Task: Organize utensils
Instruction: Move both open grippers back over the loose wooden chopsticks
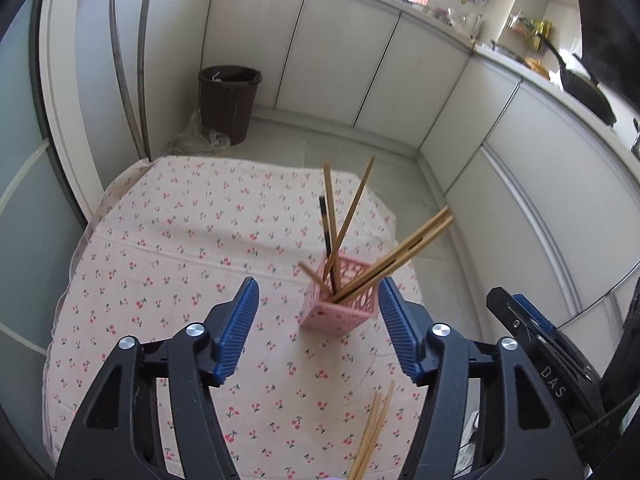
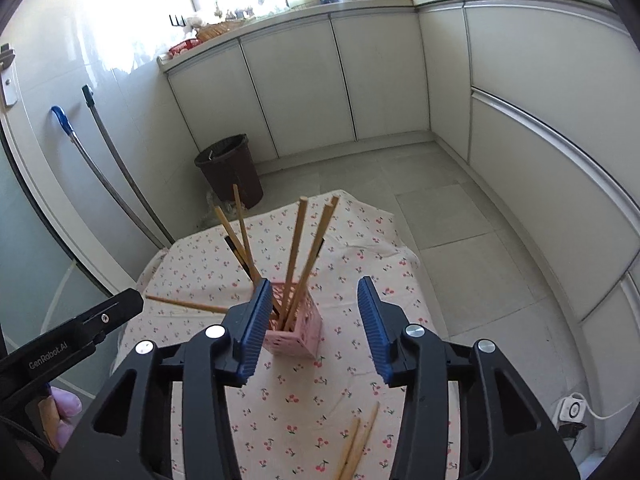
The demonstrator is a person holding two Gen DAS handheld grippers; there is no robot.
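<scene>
Cherry-print tabletop (image 1: 160, 264) beneath. Left tongs (image 1: 318, 320) parted, gripping nothing; right tongs (image 2: 312, 316) likewise parted, empty. Pink holder (image 1: 338, 304) at 12 o'clock, bristling with chopsticks (image 1: 348, 216). Loose chopsticks (image 2: 356, 448) at 6 o'clock.

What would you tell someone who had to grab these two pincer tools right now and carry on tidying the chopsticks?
Left gripper: fingers open, nothing between them.
Right gripper: fingers open, nothing held.
The pink holder stands on the cherry-print tablecloth, ahead of both grippers.
Done: several chopsticks already stand in the holder, leaning in different directions.
Left: a few loose chopsticks lie on the cloth near the front edge. Probably pick those up next and drop them in the holder.
</scene>
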